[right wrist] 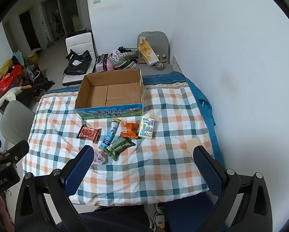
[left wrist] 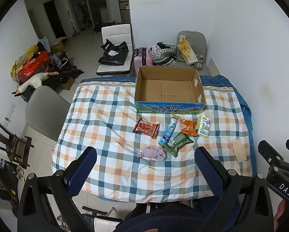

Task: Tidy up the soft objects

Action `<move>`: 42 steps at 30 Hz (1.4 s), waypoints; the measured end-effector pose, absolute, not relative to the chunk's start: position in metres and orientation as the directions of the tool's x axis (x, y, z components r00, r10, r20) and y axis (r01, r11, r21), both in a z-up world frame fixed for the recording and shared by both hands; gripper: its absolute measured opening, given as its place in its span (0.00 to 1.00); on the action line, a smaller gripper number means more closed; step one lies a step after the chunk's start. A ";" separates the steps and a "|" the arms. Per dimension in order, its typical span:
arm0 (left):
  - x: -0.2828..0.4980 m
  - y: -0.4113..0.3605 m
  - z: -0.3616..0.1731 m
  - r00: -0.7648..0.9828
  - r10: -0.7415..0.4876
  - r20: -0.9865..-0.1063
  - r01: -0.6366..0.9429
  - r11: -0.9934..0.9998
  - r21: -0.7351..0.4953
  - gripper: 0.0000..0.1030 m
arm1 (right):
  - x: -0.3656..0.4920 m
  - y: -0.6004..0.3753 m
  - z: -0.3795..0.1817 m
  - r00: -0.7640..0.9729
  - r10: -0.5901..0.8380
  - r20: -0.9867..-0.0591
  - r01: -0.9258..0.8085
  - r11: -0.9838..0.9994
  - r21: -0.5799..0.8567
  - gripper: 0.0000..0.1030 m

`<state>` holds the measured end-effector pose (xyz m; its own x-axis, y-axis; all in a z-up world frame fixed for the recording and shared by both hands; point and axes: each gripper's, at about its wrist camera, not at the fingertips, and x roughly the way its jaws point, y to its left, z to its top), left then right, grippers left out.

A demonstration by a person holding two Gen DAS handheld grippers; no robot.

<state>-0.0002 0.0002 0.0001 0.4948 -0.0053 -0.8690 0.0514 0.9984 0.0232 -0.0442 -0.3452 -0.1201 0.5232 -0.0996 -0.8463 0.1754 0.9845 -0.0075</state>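
Home: chairs [left wrist: 116, 47], suitcase [left wrist: 141, 56], clutter.

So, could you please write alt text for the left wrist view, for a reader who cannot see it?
An empty cardboard box sits on a checked tablecloth, with a red packet, blue tube, orange packet, green packet, small carton and crumpled purple cloth in front. The open left gripper hovers nearer the camera.

Even, cool indoor light, soft shadows, sharp focus; fisheye bending with dark vignetted corners.
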 end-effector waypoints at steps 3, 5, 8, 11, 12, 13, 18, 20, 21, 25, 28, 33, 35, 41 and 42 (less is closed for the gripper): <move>0.000 0.000 0.000 0.493 -0.002 -0.870 0.052 0.998 0.027 1.00 | -0.044 -0.345 -0.120 0.524 -0.091 -0.847 0.175 0.985 0.002 1.00; -0.001 -0.001 0.000 0.492 -0.004 -0.871 0.054 0.998 0.026 1.00 | -0.044 -0.345 -0.120 0.521 -0.090 -0.848 0.173 0.985 0.001 1.00; -0.001 -0.002 -0.001 0.489 -0.006 -0.872 0.056 0.998 0.025 1.00 | -0.044 -0.345 -0.120 0.522 -0.090 -0.848 0.170 0.985 0.000 1.00; 0.000 0.000 0.000 0.489 -0.003 -0.872 0.053 0.998 0.026 1.00 | -0.044 -0.346 -0.120 0.524 -0.094 -0.846 0.178 0.984 0.001 1.00; 0.000 0.001 0.000 0.489 -0.003 -0.872 0.053 0.998 0.027 1.00 | -0.044 -0.345 -0.120 0.525 -0.095 -0.846 0.179 0.984 0.001 1.00; 0.000 0.000 0.000 0.488 -0.001 -0.873 0.052 0.998 0.027 1.00 | -0.044 -0.345 -0.119 0.525 -0.095 -0.846 0.180 0.984 0.001 1.00; 0.000 0.000 0.000 0.488 -0.001 -0.873 0.051 0.998 0.028 1.00 | -0.044 -0.346 -0.120 0.526 -0.091 -0.846 0.174 0.985 0.002 1.00; 0.000 0.000 0.000 0.488 0.001 -0.873 0.050 0.998 0.029 1.00 | -0.044 -0.346 -0.120 0.527 -0.092 -0.845 0.174 0.985 0.001 1.00; 0.000 0.000 0.000 0.488 0.000 -0.873 0.051 0.998 0.028 1.00 | -0.044 -0.346 -0.120 0.527 -0.091 -0.845 0.173 0.985 0.002 1.00; 0.000 0.000 0.000 0.487 -0.001 -0.874 0.052 0.998 0.028 1.00 | -0.044 -0.346 -0.120 0.523 -0.089 -0.847 0.172 0.985 0.002 1.00; 0.000 0.000 0.000 0.485 -0.001 -0.875 0.052 0.998 0.027 1.00 | -0.043 -0.346 -0.120 0.525 -0.089 -0.847 0.172 0.985 0.003 1.00; 0.000 0.000 0.000 0.486 -0.001 -0.874 0.051 0.998 0.027 1.00 | -0.045 -0.347 -0.121 0.525 -0.087 -0.847 0.170 0.985 0.004 1.00; 0.000 0.000 0.000 0.485 0.000 -0.875 0.052 0.998 0.028 1.00 | -0.046 -0.348 -0.122 0.524 -0.087 -0.847 0.171 0.985 0.005 1.00; 0.000 0.000 0.000 0.483 -0.001 -0.876 0.053 0.998 0.028 1.00 | -0.043 -0.346 -0.119 0.525 -0.086 -0.847 0.169 0.986 0.005 1.00; 0.000 0.000 0.000 0.483 0.000 -0.875 0.053 0.998 0.029 1.00 | -0.043 -0.346 -0.119 0.524 -0.085 -0.847 0.168 0.986 0.005 1.00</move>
